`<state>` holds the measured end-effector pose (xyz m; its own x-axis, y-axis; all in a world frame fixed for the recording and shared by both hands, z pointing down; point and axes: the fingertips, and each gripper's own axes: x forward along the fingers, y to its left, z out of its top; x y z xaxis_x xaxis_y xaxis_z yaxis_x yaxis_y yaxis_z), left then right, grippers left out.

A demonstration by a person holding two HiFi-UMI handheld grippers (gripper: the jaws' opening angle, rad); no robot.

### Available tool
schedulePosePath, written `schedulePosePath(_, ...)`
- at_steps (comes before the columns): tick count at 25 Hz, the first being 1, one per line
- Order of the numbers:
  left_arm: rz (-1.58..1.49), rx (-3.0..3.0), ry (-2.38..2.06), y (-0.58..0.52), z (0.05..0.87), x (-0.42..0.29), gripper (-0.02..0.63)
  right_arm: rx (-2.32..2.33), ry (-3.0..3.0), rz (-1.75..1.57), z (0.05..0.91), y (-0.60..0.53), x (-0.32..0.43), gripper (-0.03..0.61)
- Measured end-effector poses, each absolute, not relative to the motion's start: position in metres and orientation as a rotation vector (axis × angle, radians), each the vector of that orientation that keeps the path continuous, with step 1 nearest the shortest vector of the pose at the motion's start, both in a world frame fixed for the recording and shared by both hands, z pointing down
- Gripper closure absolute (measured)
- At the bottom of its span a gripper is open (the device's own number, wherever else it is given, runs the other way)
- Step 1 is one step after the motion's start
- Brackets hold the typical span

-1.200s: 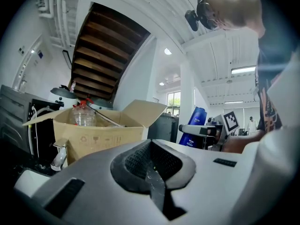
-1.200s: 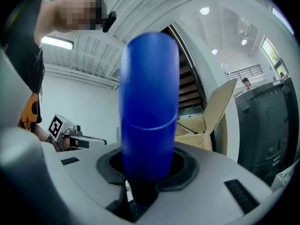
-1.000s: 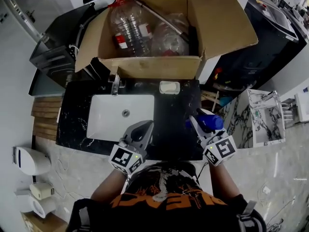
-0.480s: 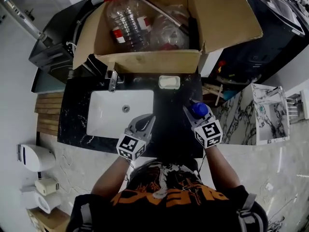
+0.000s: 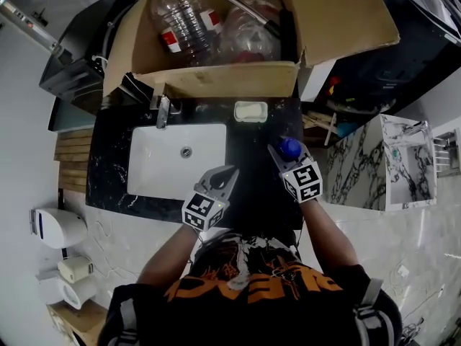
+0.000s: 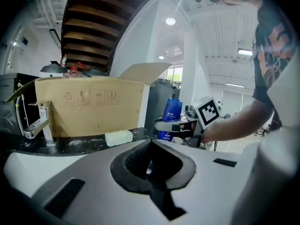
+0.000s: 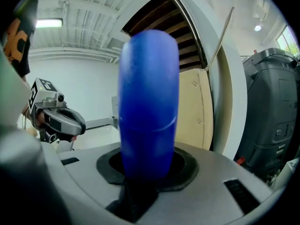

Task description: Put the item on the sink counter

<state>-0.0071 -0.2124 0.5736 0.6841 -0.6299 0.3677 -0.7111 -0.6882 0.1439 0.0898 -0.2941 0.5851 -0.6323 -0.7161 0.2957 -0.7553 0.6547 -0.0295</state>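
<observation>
An upright blue bottle (image 5: 289,148) is clamped between the jaws of my right gripper (image 5: 286,154) over the right part of the black marble sink counter (image 5: 253,186). In the right gripper view the bottle (image 7: 149,102) fills the middle. The left gripper view shows the bottle (image 6: 171,116) held upright low over the counter; whether its base touches is unclear. My left gripper (image 5: 225,175) hovers at the counter's front edge beside the white basin (image 5: 173,161), jaws together with nothing in them.
A large open cardboard box (image 5: 223,78) with clear plastic bottles (image 5: 184,20) stands behind the counter. A white soap bar (image 5: 251,111) lies at the counter's back edge, a chrome faucet (image 5: 163,111) behind the basin. A marble-patterned stand (image 5: 400,164) is at the right.
The right gripper has carried the blue bottle left and forward over the counter. The left gripper has shifted slightly forward along the front edge, still shut.
</observation>
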Motion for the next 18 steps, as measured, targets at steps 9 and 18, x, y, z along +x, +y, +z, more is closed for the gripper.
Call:
schedulePosePath(9,0.457,2.590,-1.067,-0.212,0.587,0.002,0.595,1.134,-2.582,0.235,0.613,-0.301,0.088,0.442)
schedulePosePath(18,0.456,2.569,-1.056,-0.210,0.594,0.007,0.595,1.051,-2.581,0.150,0.631,-0.290,0.077,0.443)
